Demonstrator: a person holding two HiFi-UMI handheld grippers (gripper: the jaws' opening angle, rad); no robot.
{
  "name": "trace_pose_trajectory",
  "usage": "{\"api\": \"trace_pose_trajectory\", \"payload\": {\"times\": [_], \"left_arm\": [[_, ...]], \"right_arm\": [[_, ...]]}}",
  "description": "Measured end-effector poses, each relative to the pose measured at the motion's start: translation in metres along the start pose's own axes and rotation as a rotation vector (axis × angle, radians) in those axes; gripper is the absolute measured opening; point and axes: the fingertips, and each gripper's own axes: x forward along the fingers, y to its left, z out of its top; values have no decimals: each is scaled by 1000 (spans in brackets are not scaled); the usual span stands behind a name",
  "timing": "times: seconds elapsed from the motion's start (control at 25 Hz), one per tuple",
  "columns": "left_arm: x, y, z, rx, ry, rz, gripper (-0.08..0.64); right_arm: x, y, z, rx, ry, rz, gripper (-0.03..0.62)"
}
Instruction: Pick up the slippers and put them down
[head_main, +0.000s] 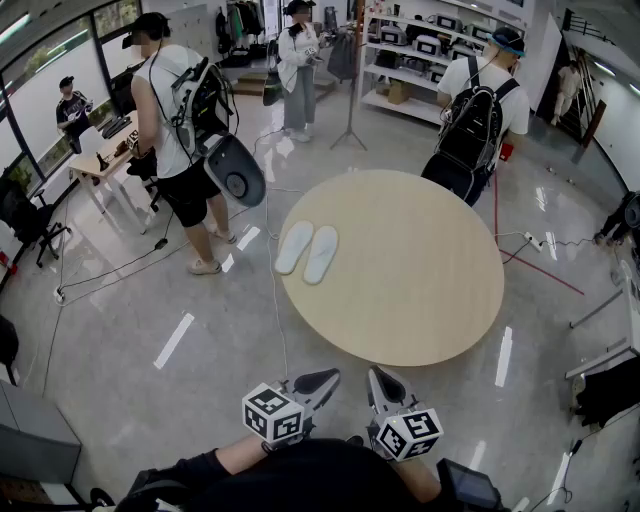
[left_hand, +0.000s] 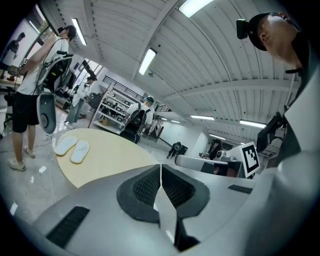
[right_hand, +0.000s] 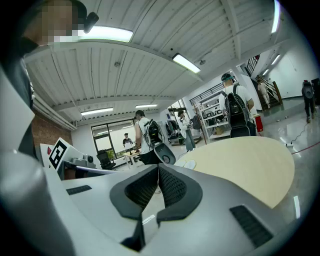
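Two white slippers (head_main: 307, 249) lie side by side near the far left edge of a round wooden table (head_main: 420, 290). The left gripper view shows the pair of slippers (left_hand: 72, 148) on the table's left part; the right gripper view shows only a sliver of the slippers (right_hand: 188, 163). My left gripper (head_main: 325, 379) and right gripper (head_main: 380, 381) hover close to my body, short of the table's near edge, well apart from the slippers. Both are shut with nothing between their jaws.
Several people stand around: one with a backpack (head_main: 185, 130) left of the table, one (head_main: 480, 110) at its far side, one (head_main: 298, 70) farther back. A stand (head_main: 349, 90), shelves (head_main: 420, 50), a small desk (head_main: 95, 160) and floor cables (head_main: 540, 245) surround the table.
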Motion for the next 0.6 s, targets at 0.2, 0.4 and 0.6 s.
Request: {"api": "trace_pose_trajectory", "payload": {"times": [0.2, 0.4, 0.6], "left_arm": [[11, -11, 6, 1, -4, 16, 25], [1, -6, 3, 13, -6, 0, 25], [4, -7, 0, 23, -8, -5, 25]], "right_arm": [[-8, -10, 11, -1, -1, 18, 17], [-5, 0, 5, -2, -13, 3, 17], [-8, -3, 8, 3, -48, 6, 17]]}}
